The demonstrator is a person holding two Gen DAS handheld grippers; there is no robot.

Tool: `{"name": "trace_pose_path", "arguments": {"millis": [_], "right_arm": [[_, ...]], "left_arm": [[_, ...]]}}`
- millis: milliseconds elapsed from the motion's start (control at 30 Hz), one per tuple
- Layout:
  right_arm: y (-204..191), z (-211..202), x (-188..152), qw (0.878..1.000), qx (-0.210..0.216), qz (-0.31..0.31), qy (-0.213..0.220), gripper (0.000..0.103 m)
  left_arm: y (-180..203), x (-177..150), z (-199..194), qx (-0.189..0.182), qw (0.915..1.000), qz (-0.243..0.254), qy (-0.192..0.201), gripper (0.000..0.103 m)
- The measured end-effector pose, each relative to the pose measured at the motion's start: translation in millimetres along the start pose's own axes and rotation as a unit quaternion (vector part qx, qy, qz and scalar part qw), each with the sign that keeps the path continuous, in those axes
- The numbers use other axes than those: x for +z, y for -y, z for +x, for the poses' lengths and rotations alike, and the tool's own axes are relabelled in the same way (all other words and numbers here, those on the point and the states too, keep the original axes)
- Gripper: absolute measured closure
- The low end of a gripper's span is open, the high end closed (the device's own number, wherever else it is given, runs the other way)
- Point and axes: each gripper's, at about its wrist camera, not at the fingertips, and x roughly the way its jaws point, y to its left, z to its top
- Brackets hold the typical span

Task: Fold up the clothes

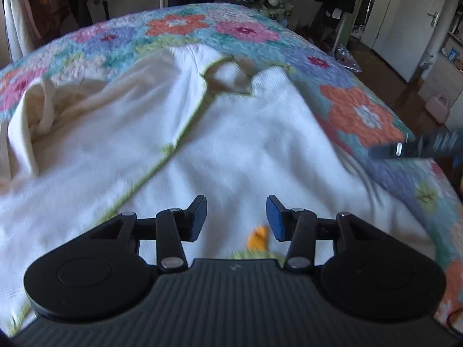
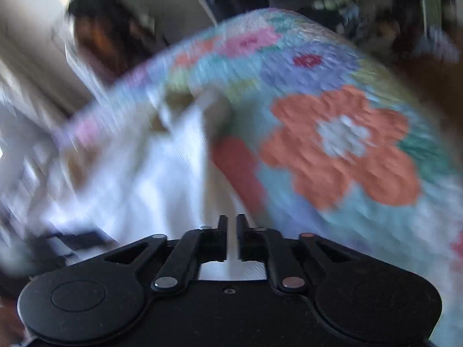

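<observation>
In the left wrist view we see a white cardigan with green trim [image 1: 225, 144] spread over a floral quilt [image 1: 179, 29]. At the left of the frame one side of it is bunched into a loose mound [image 1: 43, 107], and the neck opening lies at upper centre. Low in the middle our left gripper [image 1: 236, 217] hovers above the cloth with its jaws wide apart, holding nothing. At the right edge a dark blurred bar, probably a part of the other gripper, crosses above the quilt.

In the right wrist view everything is smeared by motion. The cardigan [image 2: 162, 179] fills the left half, the quilt [image 2: 341, 144] the right. Our right gripper [image 2: 230, 232] has its jaws nearly closed, with a narrow slit between. White fabric shows just behind them, but we cannot tell if any cloth is pinched.

We judge the risks so: a fast pull can drag the whole garment across the quilt, and the bunched side can be folded in as a lump. If the right grip is thin, the soft knit can slip out.
</observation>
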Motion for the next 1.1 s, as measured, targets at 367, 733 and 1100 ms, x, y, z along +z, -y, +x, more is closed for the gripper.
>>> {"name": "trace_pose_path", "arguments": {"millis": [367, 733, 1100], "right_arm": [[-13.3, 80.5, 61.4, 1.0, -0.02, -0.002, 0.013, 0.038], [18.5, 122.5, 66.7, 0.995, 0.087, 0.044, 0.032, 0.037], [-52.0, 54.1, 36.5, 0.952, -0.016, -0.205, 0.226, 0.093]], "left_arm": [[-53.4, 91.6, 42.2, 0.061, 0.997, 0.031, 0.036, 0.052], [-18.8, 128.9, 138.8, 0.093, 0.9863, 0.136, -0.001, 0.04], [3.8, 157.6, 131.5, 0.05, 0.988, 0.119, 0.085, 0.089]]}}
